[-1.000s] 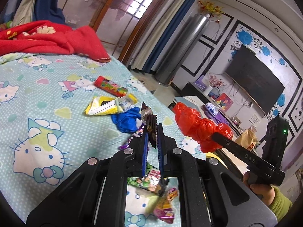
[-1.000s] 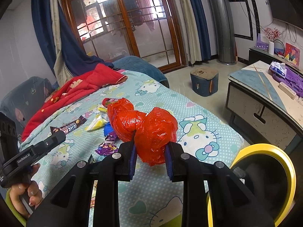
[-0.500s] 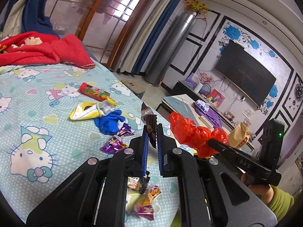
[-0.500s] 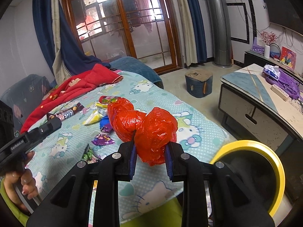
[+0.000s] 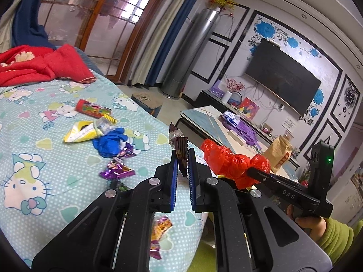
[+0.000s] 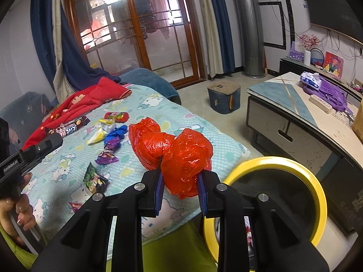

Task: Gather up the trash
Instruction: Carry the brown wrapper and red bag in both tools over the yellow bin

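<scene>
My left gripper (image 5: 182, 158) is shut on a brown chocolate bar wrapper (image 5: 179, 147), held above the bed's edge; the wrapper also shows in the right wrist view (image 6: 68, 130). My right gripper (image 6: 180, 176) is shut on a crumpled red plastic bag (image 6: 174, 151), held up beside a yellow-rimmed trash bin (image 6: 279, 165); the bag also shows in the left wrist view (image 5: 231, 163). More trash lies on the Hello Kitty bedsheet (image 5: 34, 149): a blue glove (image 5: 109, 141), a yellow packet (image 5: 81, 132), a red tube (image 5: 90, 107), purple wrappers (image 5: 115, 170), a green packet (image 6: 93, 179).
A red blanket (image 5: 40, 65) lies at the head of the bed. A low coffee table (image 6: 306, 117) stands right of the bin, a small stool (image 6: 223, 96) beyond it. A TV (image 5: 283, 77) hangs on the far wall.
Both grippers have moved off the bed toward its edge with their loads still held. The yellow bin has come into fuller view under the right gripper.
</scene>
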